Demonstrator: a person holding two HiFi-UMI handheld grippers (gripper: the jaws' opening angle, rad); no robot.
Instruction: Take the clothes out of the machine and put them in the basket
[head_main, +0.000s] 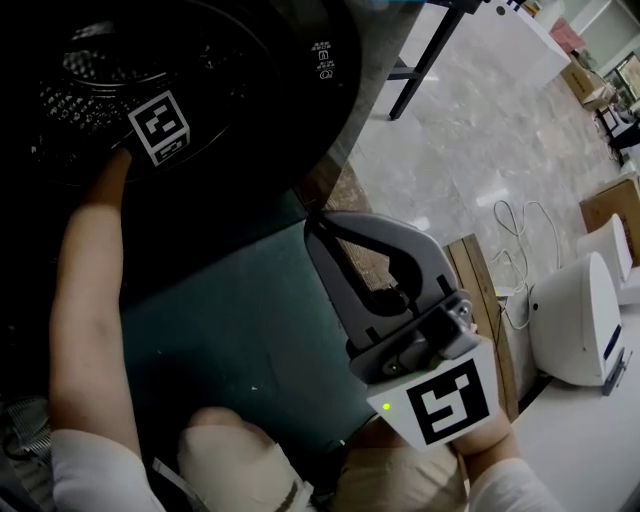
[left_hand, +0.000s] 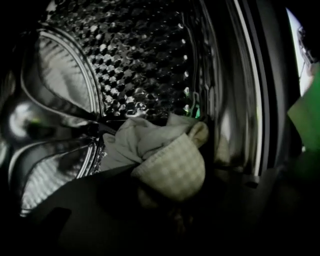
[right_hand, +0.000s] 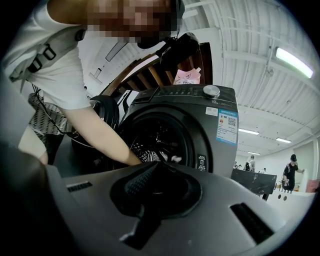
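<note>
**Left gripper on the clothes inside the drum**

The left gripper (left_hand: 169, 196) is deep in the drum (left_hand: 140, 65) of the washing machine (right_hand: 210, 125), with the person's bare forearm (head_main: 85, 290) reaching in through the door opening. Its jaws are clenched on the clothes (left_hand: 172, 165), a checked cream piece bunched with a pale grey one against the drum's lower wall. The right gripper (head_main: 320, 230) is held outside in front of the machine, its jaws pressed together with nothing between them.

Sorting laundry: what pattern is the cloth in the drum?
The cloth shows a faint pale check; clearest in left gripper view.
</note>
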